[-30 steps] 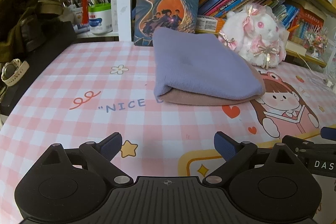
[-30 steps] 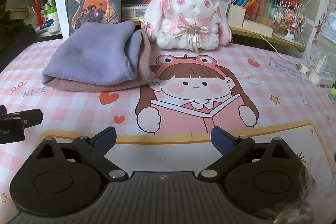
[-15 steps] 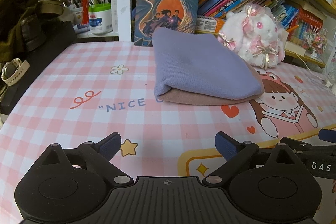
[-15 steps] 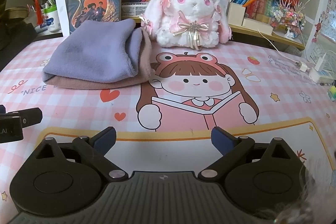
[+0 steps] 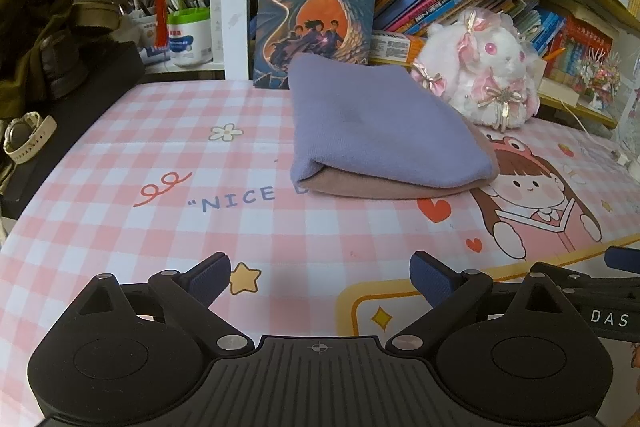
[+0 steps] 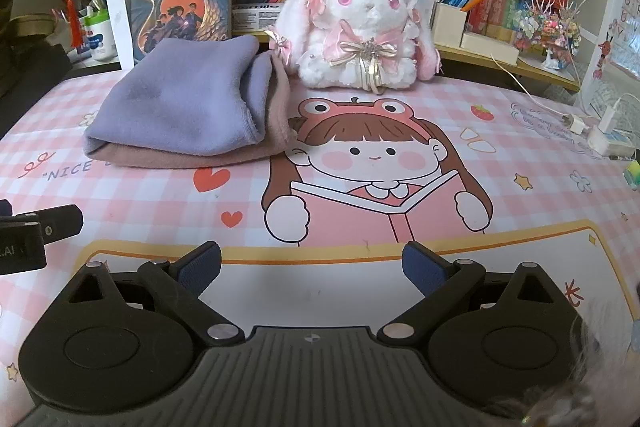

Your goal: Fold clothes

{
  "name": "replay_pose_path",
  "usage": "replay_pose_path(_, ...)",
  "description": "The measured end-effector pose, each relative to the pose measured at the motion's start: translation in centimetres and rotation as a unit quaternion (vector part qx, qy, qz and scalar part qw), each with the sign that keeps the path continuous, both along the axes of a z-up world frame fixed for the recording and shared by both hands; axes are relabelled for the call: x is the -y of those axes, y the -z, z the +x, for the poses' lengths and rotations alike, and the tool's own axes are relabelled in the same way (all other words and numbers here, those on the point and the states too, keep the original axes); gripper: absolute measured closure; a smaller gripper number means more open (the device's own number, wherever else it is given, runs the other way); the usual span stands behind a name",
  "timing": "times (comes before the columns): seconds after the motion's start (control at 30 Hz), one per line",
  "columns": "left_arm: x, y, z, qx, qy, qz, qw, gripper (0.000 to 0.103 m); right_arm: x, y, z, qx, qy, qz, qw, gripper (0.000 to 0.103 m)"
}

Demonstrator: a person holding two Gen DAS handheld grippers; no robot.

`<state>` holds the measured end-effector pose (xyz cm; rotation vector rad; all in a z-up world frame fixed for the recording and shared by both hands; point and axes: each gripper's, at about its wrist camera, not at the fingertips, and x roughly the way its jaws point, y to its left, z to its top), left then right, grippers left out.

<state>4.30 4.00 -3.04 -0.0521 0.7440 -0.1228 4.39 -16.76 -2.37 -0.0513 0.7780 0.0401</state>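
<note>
A folded purple cloth with a dusty-pink underside (image 5: 380, 131) lies on the pink checked desk mat (image 5: 160, 155), near the back by the bookshelf; it also shows in the right wrist view (image 6: 188, 107). My left gripper (image 5: 320, 279) is open and empty, low over the mat, well in front of the cloth. My right gripper (image 6: 312, 269) is open and empty, to the right of the left one, in front of the printed cartoon girl (image 6: 372, 171). Neither gripper touches the cloth.
A white plush rabbit (image 6: 364, 35) sits right behind the cloth. An upright book (image 5: 316, 7) and rows of books stand at the back. A dark jacket and a watch (image 5: 24, 139) are at the left edge. Chargers and cables (image 6: 600, 131) lie at the right.
Both grippers have drawn back slightly from the cloth. The cloth has not moved, and both grippers have stayed open.
</note>
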Motion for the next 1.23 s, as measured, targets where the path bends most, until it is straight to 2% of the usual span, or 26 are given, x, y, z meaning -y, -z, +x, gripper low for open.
replay_pose_path(1.23,-0.23,0.46,0.7,-0.01,-0.007,-0.009,0.9999,0.0,-0.36,0.68,0.58,-0.018,-0.006,0.0,1.0,0.005)
